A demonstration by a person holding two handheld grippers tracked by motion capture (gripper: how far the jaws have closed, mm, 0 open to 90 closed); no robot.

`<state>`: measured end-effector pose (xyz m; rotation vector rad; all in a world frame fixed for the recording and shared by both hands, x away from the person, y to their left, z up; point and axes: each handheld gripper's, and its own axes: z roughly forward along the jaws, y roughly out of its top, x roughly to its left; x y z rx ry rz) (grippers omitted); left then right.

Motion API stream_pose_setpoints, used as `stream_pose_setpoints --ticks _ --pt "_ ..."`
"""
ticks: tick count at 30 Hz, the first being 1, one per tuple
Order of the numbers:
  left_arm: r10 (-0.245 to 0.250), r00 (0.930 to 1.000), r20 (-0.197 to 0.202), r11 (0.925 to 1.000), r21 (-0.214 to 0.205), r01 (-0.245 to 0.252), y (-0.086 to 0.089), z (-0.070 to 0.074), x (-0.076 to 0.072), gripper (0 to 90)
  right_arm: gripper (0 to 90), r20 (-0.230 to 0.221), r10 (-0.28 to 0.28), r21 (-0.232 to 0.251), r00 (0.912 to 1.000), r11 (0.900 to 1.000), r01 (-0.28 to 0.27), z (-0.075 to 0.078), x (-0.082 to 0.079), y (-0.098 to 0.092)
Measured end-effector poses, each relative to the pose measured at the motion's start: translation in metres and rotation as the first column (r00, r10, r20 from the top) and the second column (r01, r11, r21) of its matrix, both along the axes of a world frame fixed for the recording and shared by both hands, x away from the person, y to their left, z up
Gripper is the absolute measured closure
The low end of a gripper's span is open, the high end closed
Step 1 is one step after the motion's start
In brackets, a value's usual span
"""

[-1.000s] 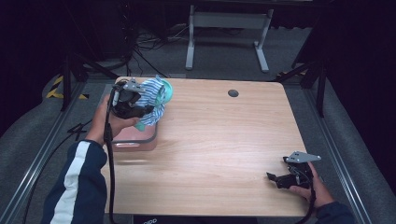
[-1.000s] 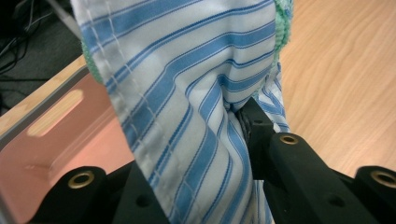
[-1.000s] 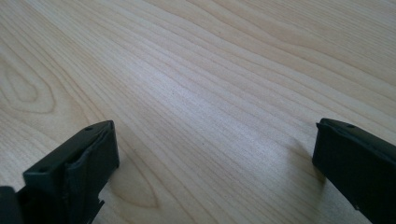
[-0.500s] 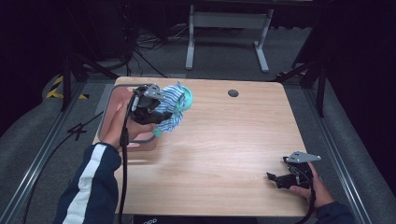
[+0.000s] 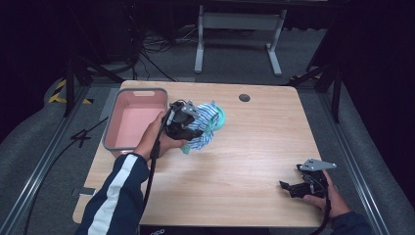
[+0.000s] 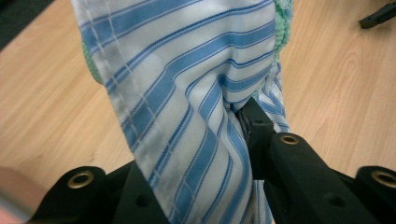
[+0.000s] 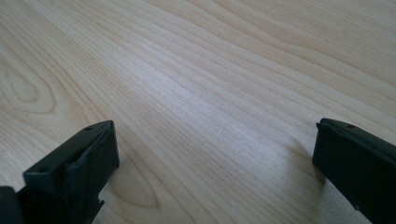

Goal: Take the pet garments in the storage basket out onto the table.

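Observation:
My left gripper [image 5: 188, 123] is shut on a blue-and-white striped cloth [image 5: 204, 125] bundled with a green knitted piece [image 5: 217, 116], held above the table just right of the pink bin [image 5: 117, 139]. In the left gripper view the striped cloth [image 6: 187, 93] is pinched between the black jaws and hangs over the wooden top, with the green knitted piece [image 6: 91, 60] peeking out behind it. My right gripper [image 5: 288, 186] rests low at the table's near right corner, open. Its two jaws stand far apart in the right gripper view [image 7: 212, 154] with bare wood between them.
The pink bin has a grey rim and sits at the table's left side, with nothing showing on its visible floor. A dark round grommet [image 5: 244, 98] lies near the far edge. Metal stand legs [image 5: 237, 22] and cables lie on the floor beyond the table.
My left gripper has carried the cloth bundle from over the pink bin to the right, out over the wooden top. The right gripper has stayed put.

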<state>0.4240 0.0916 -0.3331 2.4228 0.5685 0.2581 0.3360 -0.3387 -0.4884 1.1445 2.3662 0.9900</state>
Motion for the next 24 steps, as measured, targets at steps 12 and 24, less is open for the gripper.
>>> stream_pose_setpoints --ticks 12,24 --pt "-0.045 0.9950 -0.089 0.9986 0.023 0.047 -0.039 -0.050 0.004 70.7 0.7 0.000 0.000 0.000 1.0000 1.0000 0.000 0.000 0.000 0.000" --pt "-0.057 0.9856 -0.159 0.9977 0.027 0.062 -0.060 -0.088 0.004 68.7 0.7 -0.001 -0.001 0.000 1.0000 1.0000 0.001 0.000 0.000 0.000"
